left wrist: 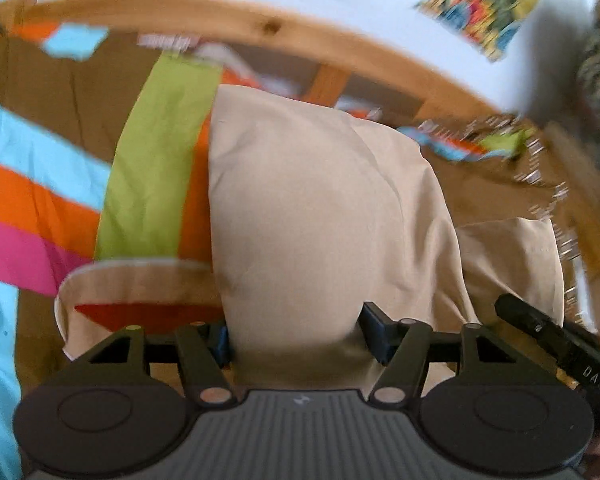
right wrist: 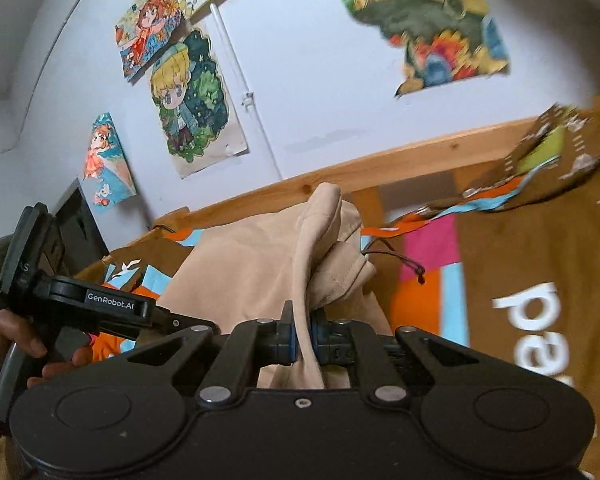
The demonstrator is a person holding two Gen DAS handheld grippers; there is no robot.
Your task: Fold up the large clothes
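A large beige garment (left wrist: 320, 208) is lifted off the bed and bulges in front of the left wrist camera. My left gripper (left wrist: 296, 336) holds a thick bunch of it, which fills the wide gap between the pads. In the right wrist view my right gripper (right wrist: 303, 340) is shut on a thin folded edge of the beige garment (right wrist: 252, 264), which rises in a peak ahead of it. A dark drawstring (right wrist: 396, 258) hangs from the cloth. The two tools are close side by side.
A brown bedspread (right wrist: 540, 248) with pink, orange, blue and green stripes lies under the garment. A wooden bed rail (right wrist: 420, 148) runs behind it along a white wall with drawings (right wrist: 188, 96). A hand (right wrist: 16, 340) grips the left tool's handle.
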